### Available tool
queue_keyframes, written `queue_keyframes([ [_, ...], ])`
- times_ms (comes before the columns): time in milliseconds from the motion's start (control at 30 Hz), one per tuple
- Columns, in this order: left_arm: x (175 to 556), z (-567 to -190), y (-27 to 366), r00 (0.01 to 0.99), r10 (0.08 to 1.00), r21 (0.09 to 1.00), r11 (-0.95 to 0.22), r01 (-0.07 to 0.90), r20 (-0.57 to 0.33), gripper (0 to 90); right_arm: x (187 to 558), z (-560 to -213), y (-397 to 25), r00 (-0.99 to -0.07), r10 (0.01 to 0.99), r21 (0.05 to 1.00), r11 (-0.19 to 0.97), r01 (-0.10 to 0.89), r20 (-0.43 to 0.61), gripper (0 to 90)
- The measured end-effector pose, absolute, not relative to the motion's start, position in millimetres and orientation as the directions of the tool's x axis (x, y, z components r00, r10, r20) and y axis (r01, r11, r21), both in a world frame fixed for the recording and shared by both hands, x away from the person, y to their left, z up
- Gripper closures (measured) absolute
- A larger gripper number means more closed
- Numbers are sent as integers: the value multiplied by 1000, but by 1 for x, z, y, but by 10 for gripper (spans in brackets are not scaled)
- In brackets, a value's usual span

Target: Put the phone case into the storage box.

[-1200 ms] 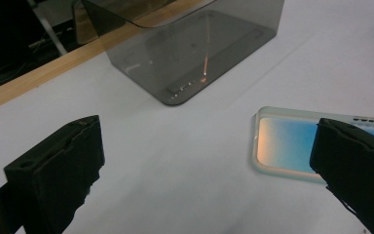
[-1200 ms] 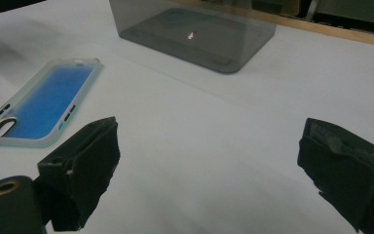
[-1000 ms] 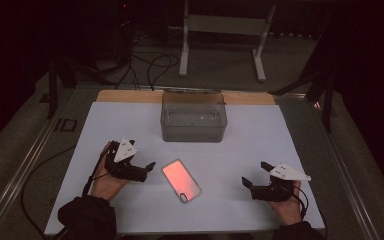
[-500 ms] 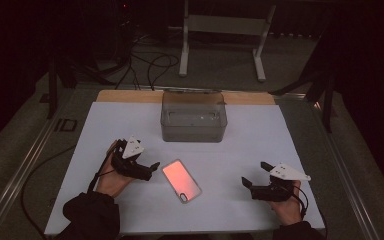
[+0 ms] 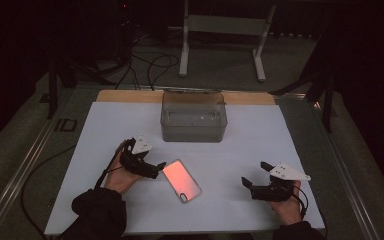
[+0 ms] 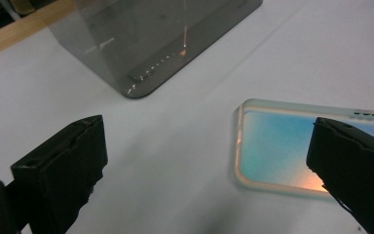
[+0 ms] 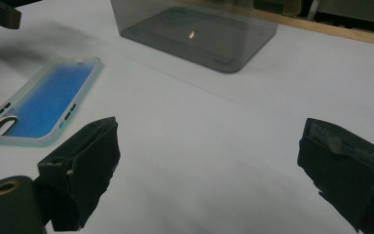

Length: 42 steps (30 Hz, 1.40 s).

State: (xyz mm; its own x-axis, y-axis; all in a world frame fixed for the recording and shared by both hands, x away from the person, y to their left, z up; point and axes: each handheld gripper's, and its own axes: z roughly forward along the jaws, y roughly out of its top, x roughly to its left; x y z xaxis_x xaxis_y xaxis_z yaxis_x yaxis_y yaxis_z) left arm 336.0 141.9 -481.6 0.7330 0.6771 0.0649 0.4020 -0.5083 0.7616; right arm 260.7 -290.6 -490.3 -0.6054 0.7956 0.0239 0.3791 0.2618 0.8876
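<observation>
High view shows the left gripper [image 5: 152, 169] closer to the phone case [image 5: 181, 180] than it was a second ago; it has slid over the white table [image 5: 300, 150] and its tips are now right at the top end of the case. This looks like the reach before a grab, so the pick-up seems to be just starting and the case is not held yet. Left gripper view shows its two black jaws wide apart, with one jaw over the case [image 6: 277, 146] and the other over bare table. The right gripper [image 5: 252, 186] has stayed where it was, well apart from the case, and its jaws are wide apart too, with nothing between them. The case lies flat on the table, near the middle, in front of the clear grey box [image 5: 193, 116] and not touching it. It is thin and long, with a pale see-through rim and round corners. Its inside glows pink in the high view and blue in the right gripper view [image 7: 44, 105], where a camera hole shows at one end
</observation>
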Motion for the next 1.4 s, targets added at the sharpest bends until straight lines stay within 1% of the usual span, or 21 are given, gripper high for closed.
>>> queue_keyframes([
  [500,347,-495,130,741,671,713,-528,462,18,66,261,-491,-290,-609,793,886,267,380,22,81],
  [633,349,-501,126,728,686,695,-531,484,18,141,261,-491,-290,-608,793,885,267,381,22,81],
  [800,352,-505,122,723,691,677,-533,508,1,163,261,-491,-290,-611,792,884,267,383,26,81],
  [933,353,-508,117,719,695,661,-545,516,12,195,261,-491,-290,-612,791,885,267,382,26,82],
  [1033,354,-508,114,719,695,653,-548,522,9,255,261,-491,-289,-614,789,883,272,383,24,82],
  [1267,358,-510,107,752,658,637,-559,531,-49,530,261,-491,-290,-613,790,883,270,384,26,82],
  [1300,358,-510,107,752,658,637,-559,531,-49,560,261,-491,-290,-613,790,883,270,384,26,82],
  [1333,359,-510,105,756,652,627,-566,535,-56,560,261,-491,-290,-613,789,882,270,385,26,82],
  [1400,360,-512,103,755,653,610,-574,546,-62,625,261,-491,-290,-615,788,881,274,385,24,82],
])
